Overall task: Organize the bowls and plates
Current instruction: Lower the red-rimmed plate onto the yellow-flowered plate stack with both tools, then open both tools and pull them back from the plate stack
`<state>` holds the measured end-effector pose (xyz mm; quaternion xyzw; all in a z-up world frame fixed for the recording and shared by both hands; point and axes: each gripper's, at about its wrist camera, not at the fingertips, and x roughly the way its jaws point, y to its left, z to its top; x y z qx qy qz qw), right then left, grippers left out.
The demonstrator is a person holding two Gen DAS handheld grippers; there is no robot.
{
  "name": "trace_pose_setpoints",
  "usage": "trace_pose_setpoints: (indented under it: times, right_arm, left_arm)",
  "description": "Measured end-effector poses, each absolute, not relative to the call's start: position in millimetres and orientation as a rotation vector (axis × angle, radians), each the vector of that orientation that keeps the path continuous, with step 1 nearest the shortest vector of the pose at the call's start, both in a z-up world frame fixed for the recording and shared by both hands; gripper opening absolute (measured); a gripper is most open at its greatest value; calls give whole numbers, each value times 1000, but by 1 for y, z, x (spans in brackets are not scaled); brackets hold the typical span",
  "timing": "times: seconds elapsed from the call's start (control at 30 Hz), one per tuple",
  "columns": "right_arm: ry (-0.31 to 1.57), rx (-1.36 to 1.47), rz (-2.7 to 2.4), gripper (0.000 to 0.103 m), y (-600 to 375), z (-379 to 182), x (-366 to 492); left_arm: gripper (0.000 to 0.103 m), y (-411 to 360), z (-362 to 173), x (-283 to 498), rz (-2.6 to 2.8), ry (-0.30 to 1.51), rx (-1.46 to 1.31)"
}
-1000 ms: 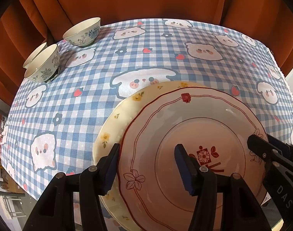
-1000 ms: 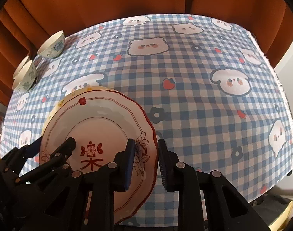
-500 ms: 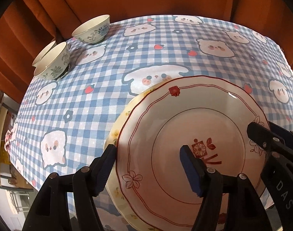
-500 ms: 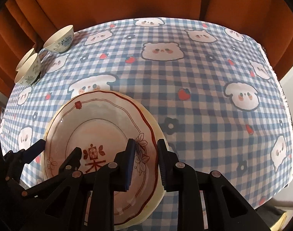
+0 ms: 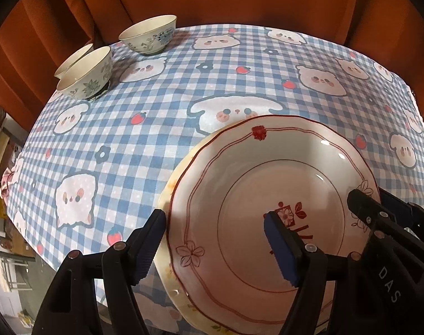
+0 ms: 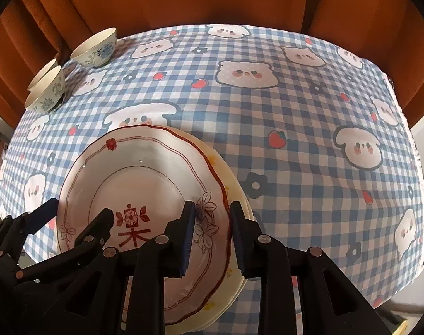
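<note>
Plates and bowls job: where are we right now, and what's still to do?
Done: the red-rimmed plate sits stacked on the yellow floral plate. In hand: left gripper and right gripper straddle its rims, jaws just opening. Left: the bowls at the far corner, two apparently nested, one apart.

The red-rimmed plate [image 5: 240, 195] hides most of the yellow plate [image 5: 167, 195]; a front bowl [image 5: 86, 75] half-covers the rear bowl [image 5: 72, 58].

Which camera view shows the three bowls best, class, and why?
The left wrist view: the bowls sit larger and nearer the middle, so the patterns on their sides read clearly. The right wrist view shows the same bowls smaller, pushed toward the left edge, with the rearmost mostly hidden behind its neighbour.
</note>
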<state>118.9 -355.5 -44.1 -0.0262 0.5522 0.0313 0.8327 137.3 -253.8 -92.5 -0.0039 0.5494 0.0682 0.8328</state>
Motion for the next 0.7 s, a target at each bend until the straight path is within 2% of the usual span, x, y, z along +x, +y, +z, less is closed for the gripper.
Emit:
trace_pose_setpoints:
  times: [0.17,0.4,0.7]
  right_arm:
    - [1172,-69,63,37,-355,-45,118]
    - [1173,-53,17,63,-359,-43,116]
    - [1153,-19,-44,63,-341,-32,107]
  left_arm:
    - [76,-250,-93,134,156,1172,-25]
    - [80,-236,-89,131,142,1161,-49]
    - [82,-209,-81,131,58,1143,-59]
